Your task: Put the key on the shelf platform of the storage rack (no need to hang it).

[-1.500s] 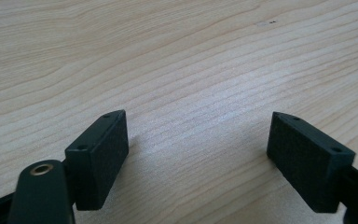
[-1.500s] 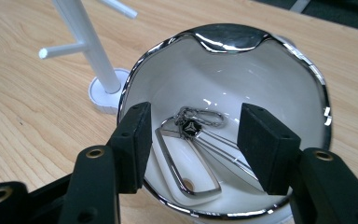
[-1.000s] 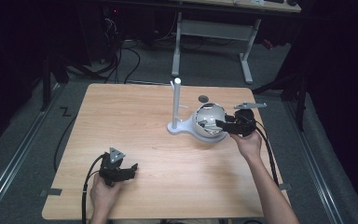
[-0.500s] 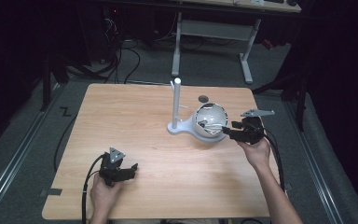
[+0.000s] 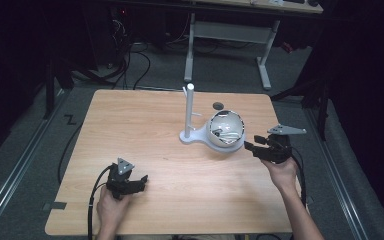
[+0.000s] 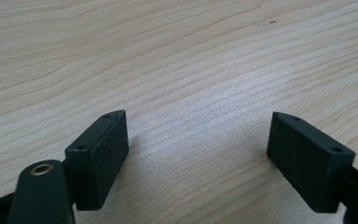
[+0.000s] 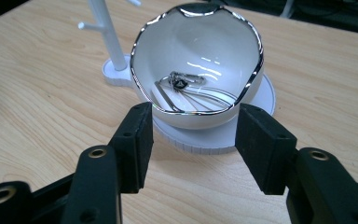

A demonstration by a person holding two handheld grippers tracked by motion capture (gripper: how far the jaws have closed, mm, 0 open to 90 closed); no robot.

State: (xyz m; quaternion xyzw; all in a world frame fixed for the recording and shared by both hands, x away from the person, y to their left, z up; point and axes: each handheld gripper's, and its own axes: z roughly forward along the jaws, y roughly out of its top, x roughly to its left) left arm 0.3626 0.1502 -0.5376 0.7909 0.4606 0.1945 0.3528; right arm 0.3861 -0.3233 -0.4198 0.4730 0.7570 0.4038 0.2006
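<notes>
pale wooden table (image 5: 145,130) on grey floor (image 5: 25,150), dark room.

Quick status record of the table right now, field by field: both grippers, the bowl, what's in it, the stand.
left gripper: open, empty, low over bare table at the near left
right gripper: open, empty, pointed at the bowl from its right, just short of it
bowl: white, shiny wavy rim, sits on a round white base
contents: thin metal jewellery at the bottom, exact type unclear
stand: white upright post with short pegs, joined to the base, nothing hanging on it
</notes>
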